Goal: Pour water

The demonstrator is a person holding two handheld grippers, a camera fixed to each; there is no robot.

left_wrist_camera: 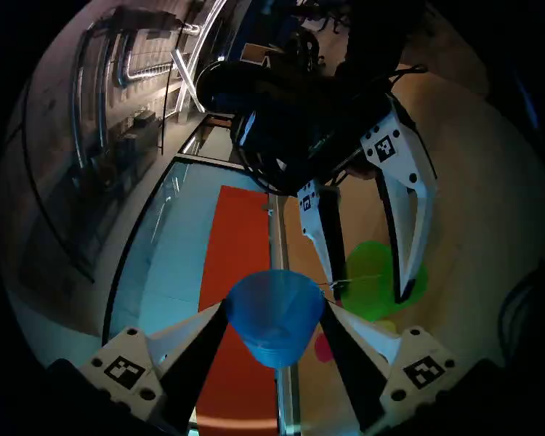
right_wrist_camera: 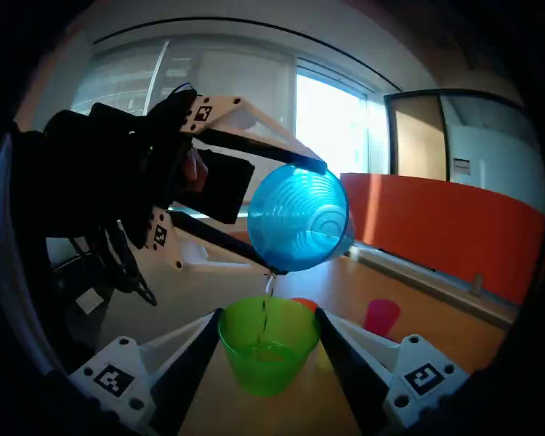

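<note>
In the left gripper view my left gripper (left_wrist_camera: 275, 309) is shut on a blue plastic cup (left_wrist_camera: 275, 327). Farther off, my right gripper (left_wrist_camera: 370, 294) holds a green cup (left_wrist_camera: 370, 272) below it, with a gloved hand (left_wrist_camera: 287, 123) behind. In the right gripper view my right gripper (right_wrist_camera: 269, 316) is shut on the green cup (right_wrist_camera: 267, 356), which stands upright with a little water in it. Above it the left gripper (right_wrist_camera: 301, 220) holds the blue cup (right_wrist_camera: 299, 218) tipped over. A thin stream of water (right_wrist_camera: 267, 294) falls from its rim into the green cup.
A wooden table (right_wrist_camera: 360, 283) lies below. On it stand a pink cup (right_wrist_camera: 381, 316) and a red cup (right_wrist_camera: 307, 301) behind the green one. An orange partition (right_wrist_camera: 447, 225) runs along the table's far edge. A bright window (right_wrist_camera: 330, 123) is behind.
</note>
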